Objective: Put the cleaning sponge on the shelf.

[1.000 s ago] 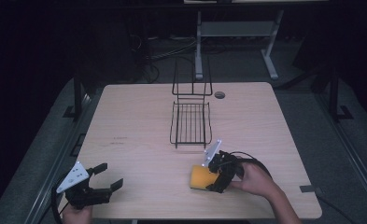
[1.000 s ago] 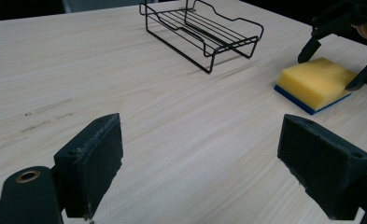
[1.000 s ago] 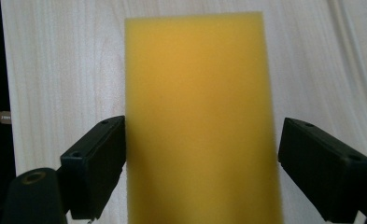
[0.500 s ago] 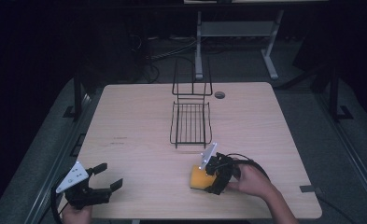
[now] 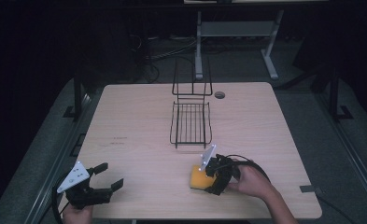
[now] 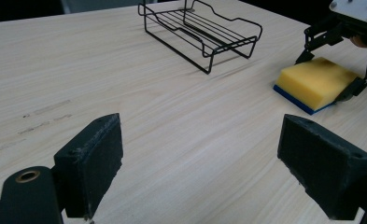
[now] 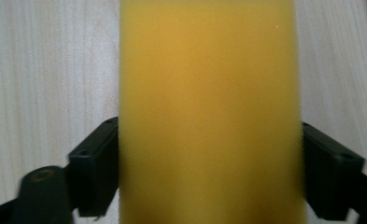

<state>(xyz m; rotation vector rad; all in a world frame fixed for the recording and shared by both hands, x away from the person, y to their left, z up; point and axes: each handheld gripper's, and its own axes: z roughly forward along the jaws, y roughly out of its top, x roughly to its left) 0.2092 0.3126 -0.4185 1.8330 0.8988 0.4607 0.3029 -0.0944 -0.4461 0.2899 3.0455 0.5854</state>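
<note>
The right gripper (image 5: pixel 208 179) is being held low at the bench's near right, its jaws pressed against both sides of the sponge (image 5: pixel 199 178), which is being pinched between them. The sponge (image 6: pixel 314 82), yellow above and blue beneath, is lying flat on the bench (image 5: pixel 139 140). The left gripper (image 5: pixel 107 175) is being held at the near left corner, jaws spread wide. A wire rack (image 5: pixel 190 122) is standing beyond, mid-bench.

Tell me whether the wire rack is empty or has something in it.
Empty. The rack shows only bare black wires with the table visible through them; the sponge lies apart, between the right gripper's jaws.
</note>
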